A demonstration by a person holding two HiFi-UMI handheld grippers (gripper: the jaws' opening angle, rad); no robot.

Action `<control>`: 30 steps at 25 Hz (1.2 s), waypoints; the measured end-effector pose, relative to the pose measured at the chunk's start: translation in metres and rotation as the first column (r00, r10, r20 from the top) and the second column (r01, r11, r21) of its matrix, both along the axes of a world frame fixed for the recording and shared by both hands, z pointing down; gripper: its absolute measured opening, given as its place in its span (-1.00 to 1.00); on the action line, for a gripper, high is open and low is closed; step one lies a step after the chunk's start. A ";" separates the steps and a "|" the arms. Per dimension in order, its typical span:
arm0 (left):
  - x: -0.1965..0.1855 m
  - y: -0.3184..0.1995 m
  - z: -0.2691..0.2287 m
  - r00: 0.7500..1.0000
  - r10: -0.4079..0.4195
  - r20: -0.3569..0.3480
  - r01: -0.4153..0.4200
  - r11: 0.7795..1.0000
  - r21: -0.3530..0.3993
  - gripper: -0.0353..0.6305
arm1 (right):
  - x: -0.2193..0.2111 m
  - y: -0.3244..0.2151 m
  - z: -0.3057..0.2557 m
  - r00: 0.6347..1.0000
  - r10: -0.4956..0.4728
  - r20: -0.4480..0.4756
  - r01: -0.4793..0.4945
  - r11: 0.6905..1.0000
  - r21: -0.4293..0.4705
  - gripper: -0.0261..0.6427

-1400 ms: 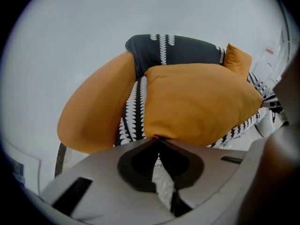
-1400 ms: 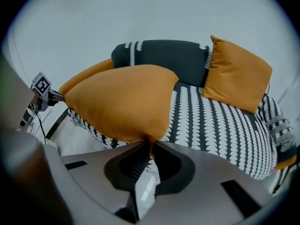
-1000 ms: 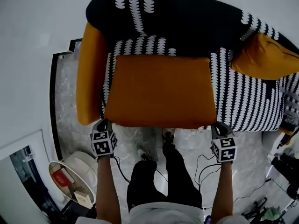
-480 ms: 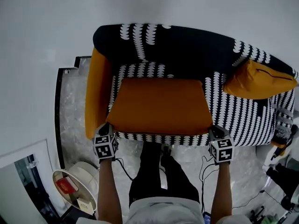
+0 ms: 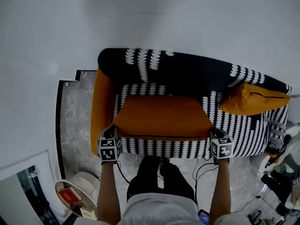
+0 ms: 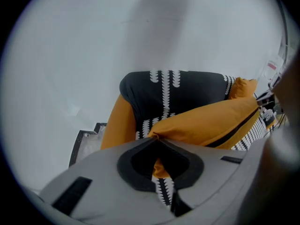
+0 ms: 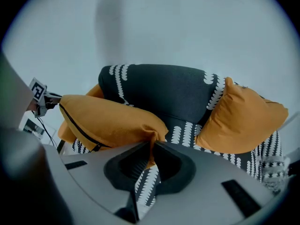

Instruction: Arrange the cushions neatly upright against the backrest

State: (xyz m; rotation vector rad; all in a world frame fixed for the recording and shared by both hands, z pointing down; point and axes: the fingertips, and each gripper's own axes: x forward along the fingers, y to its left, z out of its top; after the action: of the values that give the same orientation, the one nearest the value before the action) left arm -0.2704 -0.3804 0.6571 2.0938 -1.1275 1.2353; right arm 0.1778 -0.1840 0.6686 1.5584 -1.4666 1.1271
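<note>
A large orange cushion (image 5: 161, 117) hangs flat over the seat of a black sofa (image 5: 187, 74) with white scale-like stripes. My left gripper (image 5: 111, 134) is shut on its near left corner (image 6: 157, 136). My right gripper (image 5: 214, 135) is shut on its near right corner (image 7: 151, 137). In both gripper views the cushion (image 6: 211, 125) (image 7: 108, 121) stretches sideways from the jaws, with a dark zip line along its edge. A second orange cushion (image 5: 251, 100) (image 7: 239, 121) leans against the backrest at the sofa's right end.
An orange armrest (image 5: 101, 107) bounds the sofa's left side. The white wall (image 5: 150, 18) rises behind the backrest. On the marble floor (image 5: 72, 121) at the lower left stands a round white table (image 5: 77, 191) with small boxes. Cables (image 5: 201, 165) trail by the person's legs.
Both grippers have lifted the large cushion and drawn it back from the backrest. It now shows more edge-on and smaller, and more of the wall is in sight.
</note>
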 end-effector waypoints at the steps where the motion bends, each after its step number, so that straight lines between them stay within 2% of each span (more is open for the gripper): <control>1: 0.005 -0.010 -0.003 1.000 0.009 -0.012 -0.008 1.000 0.008 -0.82 | 0.003 -0.008 -0.001 1.000 0.011 0.001 -0.011 1.000 -0.001 -0.81; 6: 0.028 -0.059 -0.015 0.997 0.025 -0.077 -0.021 0.998 0.059 -0.82 | 0.031 -0.055 -0.001 0.997 0.077 -0.009 -0.077 0.997 0.006 -0.81; 12: 0.056 -0.116 -0.018 0.995 0.042 -0.092 -0.036 0.997 0.067 -0.82 | 0.057 -0.105 -0.008 0.997 0.076 -0.028 -0.074 0.996 0.042 -0.81; 16: 0.070 -0.150 -0.017 0.993 0.026 -0.113 -0.016 0.996 0.089 -0.82 | 0.071 -0.134 -0.012 0.993 0.102 -0.059 -0.098 0.993 0.072 -0.81; 23: 0.087 -0.194 -0.013 0.992 -0.009 -0.129 0.027 0.991 0.133 -0.82 | 0.088 -0.174 -0.014 0.989 0.070 -0.130 -0.064 0.997 0.052 -0.81; 30: 0.106 -0.238 -0.005 0.992 0.009 -0.123 0.009 0.990 0.142 -0.82 | 0.103 -0.210 -0.018 0.975 -0.041 -0.216 0.049 0.998 0.031 -0.81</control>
State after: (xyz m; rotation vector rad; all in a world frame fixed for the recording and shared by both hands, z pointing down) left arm -0.1641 -0.6184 0.6524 2.2411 -1.1901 1.0363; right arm 0.2812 -0.3936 0.6507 1.6097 -1.3758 0.8791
